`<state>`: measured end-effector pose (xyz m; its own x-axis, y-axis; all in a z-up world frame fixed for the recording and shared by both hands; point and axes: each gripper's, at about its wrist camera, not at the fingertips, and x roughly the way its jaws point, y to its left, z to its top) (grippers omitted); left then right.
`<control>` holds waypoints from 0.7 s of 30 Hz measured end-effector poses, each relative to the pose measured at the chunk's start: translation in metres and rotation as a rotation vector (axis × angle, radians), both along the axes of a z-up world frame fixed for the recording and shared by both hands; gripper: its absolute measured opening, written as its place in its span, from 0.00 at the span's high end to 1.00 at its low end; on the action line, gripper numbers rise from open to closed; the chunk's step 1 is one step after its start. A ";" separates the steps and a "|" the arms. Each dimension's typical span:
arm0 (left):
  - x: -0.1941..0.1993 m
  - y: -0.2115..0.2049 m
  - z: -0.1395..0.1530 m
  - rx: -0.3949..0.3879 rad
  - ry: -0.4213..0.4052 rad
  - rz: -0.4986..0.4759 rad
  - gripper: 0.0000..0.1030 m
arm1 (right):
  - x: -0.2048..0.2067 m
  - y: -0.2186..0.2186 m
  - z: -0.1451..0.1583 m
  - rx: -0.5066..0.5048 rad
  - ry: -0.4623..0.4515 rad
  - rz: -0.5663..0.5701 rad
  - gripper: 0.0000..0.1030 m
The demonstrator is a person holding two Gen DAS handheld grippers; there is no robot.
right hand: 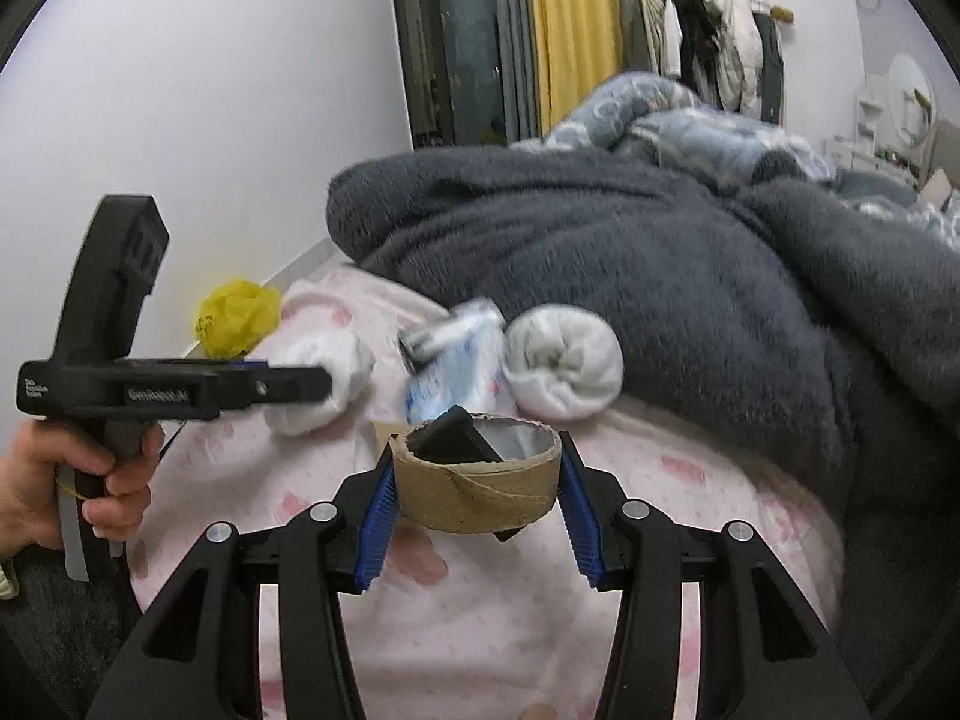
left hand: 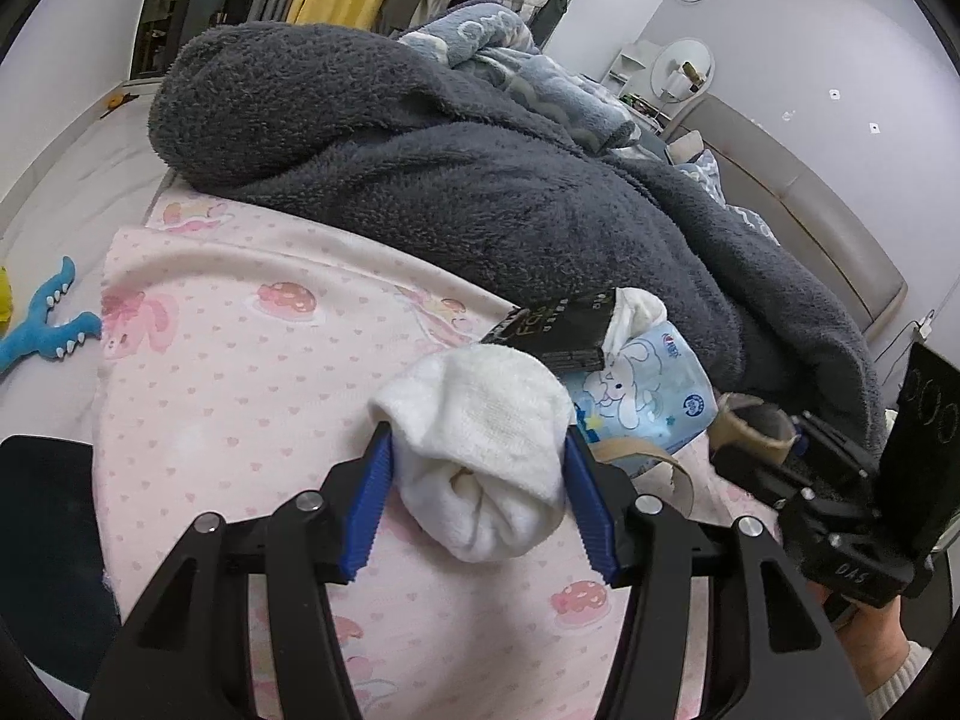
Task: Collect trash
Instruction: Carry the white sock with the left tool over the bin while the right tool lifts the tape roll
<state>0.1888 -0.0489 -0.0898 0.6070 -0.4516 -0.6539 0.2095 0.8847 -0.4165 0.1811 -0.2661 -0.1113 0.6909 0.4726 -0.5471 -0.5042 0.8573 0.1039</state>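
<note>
Tissue pack (left hand: 645, 402) on the bed sheet (left hand: 240, 390), between two rolled socks (right hand: 564, 369), before the blanket (left hand: 450, 180).

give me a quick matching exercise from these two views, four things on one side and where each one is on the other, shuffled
Things:
1. sock ball
2. cardboard roll
3. blue toy
4. dark blanket

Places:
A. on the floor beside the bed
B. in the right tool
C. heaped across the bed
D. in the left tool

Pairs: 1-D, 2-B, 3-A, 4-C
</note>
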 end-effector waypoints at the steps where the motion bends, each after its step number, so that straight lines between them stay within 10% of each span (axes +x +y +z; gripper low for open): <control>1: 0.000 0.001 0.000 0.002 0.000 0.001 0.43 | -0.001 0.002 0.002 0.003 -0.012 0.004 0.52; 21: -0.011 0.046 0.009 0.017 -0.015 0.050 0.43 | -0.004 0.037 0.036 -0.017 -0.150 0.006 0.57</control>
<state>0.1776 -0.0026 -0.0806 0.6381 -0.4096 -0.6520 0.1711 0.9010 -0.3986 0.1767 -0.2291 -0.0755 0.7624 0.4687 -0.4460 -0.5182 0.8551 0.0128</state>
